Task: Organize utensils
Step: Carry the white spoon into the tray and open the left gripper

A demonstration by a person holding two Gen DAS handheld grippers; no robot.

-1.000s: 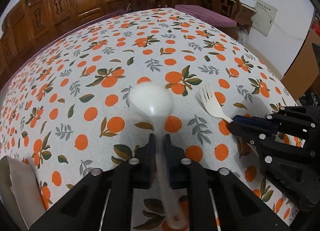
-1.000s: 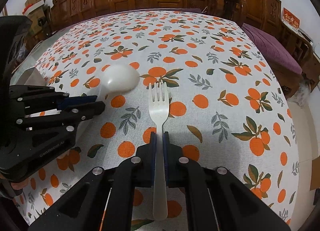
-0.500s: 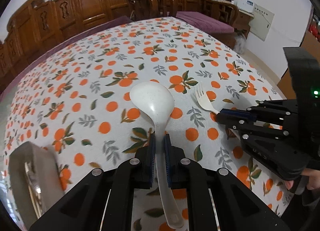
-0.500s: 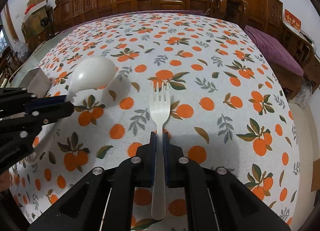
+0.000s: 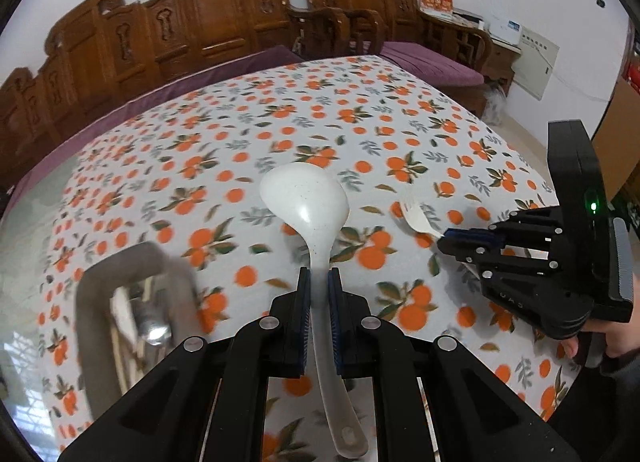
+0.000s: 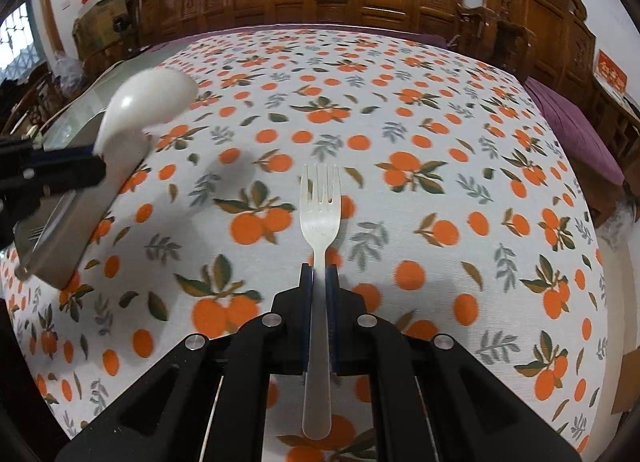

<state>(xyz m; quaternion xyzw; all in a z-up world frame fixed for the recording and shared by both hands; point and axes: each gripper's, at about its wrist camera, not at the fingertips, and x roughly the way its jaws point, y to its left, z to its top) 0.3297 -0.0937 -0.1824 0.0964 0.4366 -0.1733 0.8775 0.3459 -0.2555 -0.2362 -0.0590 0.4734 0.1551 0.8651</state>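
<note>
Sticking up out of the left gripper (image 5: 318, 290) is a white ladle (image 5: 306, 198), its handle pinched tight between the pads and its bowl hanging over the orange-print tablecloth (image 5: 360, 130) — off the cloth, not resting on it. Just to its right, the right gripper (image 6: 319, 282) is clamped the same way on the handle of a white fork (image 6: 320, 218), tines pointing away and held clear above the table. Off by the table's left side sits a grey utensil holder (image 5: 94, 302) with some cutlery already in it — blurry, so I can't tell exactly what.
</note>
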